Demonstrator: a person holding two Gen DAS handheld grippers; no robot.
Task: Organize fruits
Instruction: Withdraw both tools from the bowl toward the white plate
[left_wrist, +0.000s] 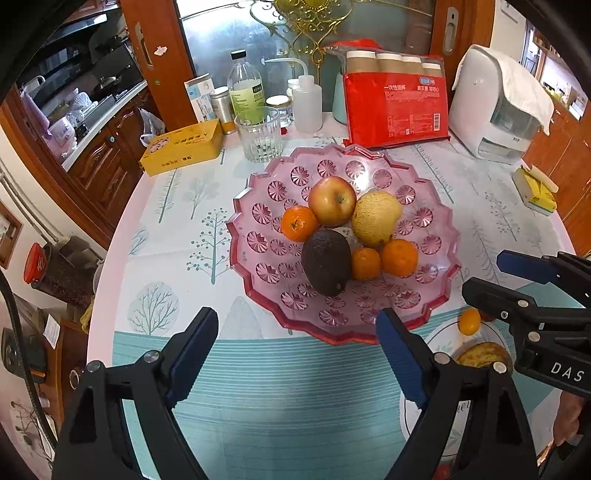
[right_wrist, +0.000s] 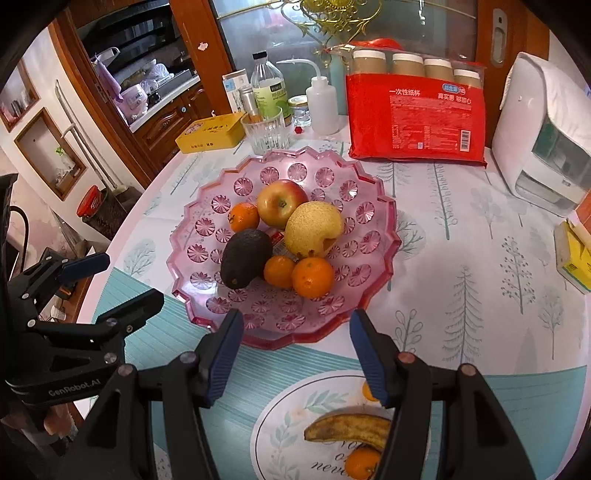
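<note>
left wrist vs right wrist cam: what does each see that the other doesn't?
Left wrist only: the right gripper, its jaws apart and nothing between them in view.

Right wrist only: the banana plain on the white plate, with a mandarin nearer the camera than it; the left gripper, open.

Both: the pink bowl holding apple, pear, avocado and three mandarins, plus the red cup pack.

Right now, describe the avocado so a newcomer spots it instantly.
Find the pink scalloped glass fruit bowl in the middle of the table. Among the fruit piled at its centre, the avocado lies on the near-left side, beside the small oranges. It is the only dark, almost black, pear-shaped fruit there.
</note>
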